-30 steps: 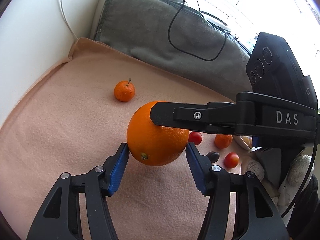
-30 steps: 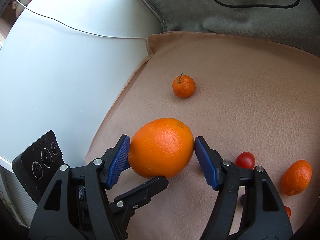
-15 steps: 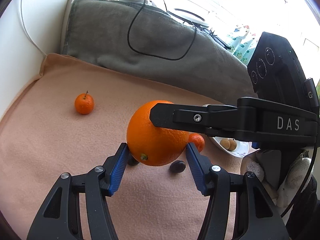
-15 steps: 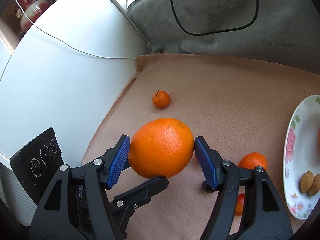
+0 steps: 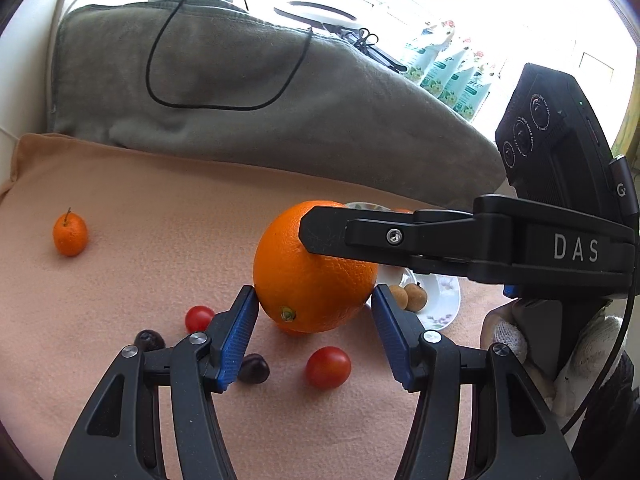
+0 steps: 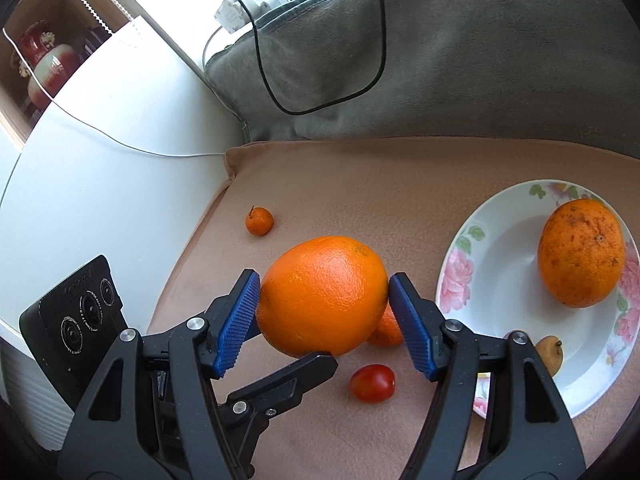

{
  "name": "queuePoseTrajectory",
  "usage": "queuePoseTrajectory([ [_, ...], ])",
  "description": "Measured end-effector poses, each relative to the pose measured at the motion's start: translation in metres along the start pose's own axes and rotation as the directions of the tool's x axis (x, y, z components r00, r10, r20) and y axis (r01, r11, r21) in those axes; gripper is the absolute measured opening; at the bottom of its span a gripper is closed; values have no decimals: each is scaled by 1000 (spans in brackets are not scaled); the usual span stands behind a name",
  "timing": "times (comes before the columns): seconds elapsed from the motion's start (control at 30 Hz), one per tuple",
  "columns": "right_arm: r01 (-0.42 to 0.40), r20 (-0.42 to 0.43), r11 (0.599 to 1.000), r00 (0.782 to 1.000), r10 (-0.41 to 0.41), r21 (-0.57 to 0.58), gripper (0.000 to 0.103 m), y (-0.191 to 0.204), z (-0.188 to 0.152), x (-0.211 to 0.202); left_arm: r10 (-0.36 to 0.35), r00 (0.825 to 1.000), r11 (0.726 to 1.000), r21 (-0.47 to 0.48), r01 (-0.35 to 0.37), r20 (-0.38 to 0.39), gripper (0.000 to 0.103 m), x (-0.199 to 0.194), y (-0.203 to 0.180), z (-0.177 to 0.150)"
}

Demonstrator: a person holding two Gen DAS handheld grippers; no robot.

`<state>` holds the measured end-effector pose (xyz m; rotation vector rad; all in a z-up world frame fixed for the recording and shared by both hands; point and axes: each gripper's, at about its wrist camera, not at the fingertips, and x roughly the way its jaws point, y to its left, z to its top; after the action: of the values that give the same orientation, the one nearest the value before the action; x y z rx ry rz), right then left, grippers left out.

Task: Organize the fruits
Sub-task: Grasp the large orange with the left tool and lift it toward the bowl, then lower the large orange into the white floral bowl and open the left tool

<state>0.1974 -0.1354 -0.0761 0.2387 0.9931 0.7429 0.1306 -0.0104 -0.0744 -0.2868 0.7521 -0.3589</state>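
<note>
Because both grippers clamp the same large round orange point(image 5: 316, 276) from different sides, the left wrist view shows it carried clear of the peach fleece blanket point(image 5: 140, 216): the left gripper point(image 5: 316, 332) pinches it between its blue ribbed pads, while the right gripper's black finger point(image 5: 360, 236) crosses its upper side. A two-handed hold probably suits so big and smooth a fruit. Below lie two red cherry tomatoes point(image 5: 328, 367), two dark cherries point(image 5: 253, 368) and, well apart at left, a small stemmed tangerine point(image 5: 70, 234). Compared with a second ago, the tangerine sits much farther left and the white floral plate point(image 5: 446, 300) with two small brown fruits point(image 5: 408, 296) has come into sight behind the orange.

In the right wrist view, the right gripper point(image 6: 324, 320) is likewise closed on the orange, its pads pressed on both flanks, and a finger of the left gripper point(image 6: 292, 384) props it from below. The plate point(image 6: 500, 256) now fills the right side, holding a speckled dull orange point(image 6: 580, 252); a second ago it was not visible at all. The carried fruit hangs just beside the rim, so the plate looks like its destination.
</note>
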Motion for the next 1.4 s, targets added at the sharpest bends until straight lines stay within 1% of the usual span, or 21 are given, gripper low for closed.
queuePoseTrajectory([
  [0.33,30,15,999,999,-31,41,70,-36,6,-17,-36,999,999,13,36,-26,58,25,-22,9],
  [0.6,59,34,994,998,-62,89,70,-58,15,-23,-69,996,996,46,72,-54,57,40,-39,8],
  [0.67,38,70,993,997,-46,111,70,-64,18,-33,-78,996,994,68,81,-42,55,38,-44,9],
  [0.73,34,109,991,993,-48,127,70,-66,21,-44,-77,996,993,89,80,-35,55,34,-49,10],
  [0.9,57,156,990,985,-77,126,70,-69,24,-66,-70,997,992,100,72,-24,55,27,-50,12],
  [1.2,106,189,988,974,-126,116,72,-62,6,-88,-50,999,992,116,51,-13,55,9,-45,5],
  [1.4,149,204,985,965,-163,86,72,-51,-13,-99,-18,1000,990,142,17,5,57,-11,-38,-3],
])
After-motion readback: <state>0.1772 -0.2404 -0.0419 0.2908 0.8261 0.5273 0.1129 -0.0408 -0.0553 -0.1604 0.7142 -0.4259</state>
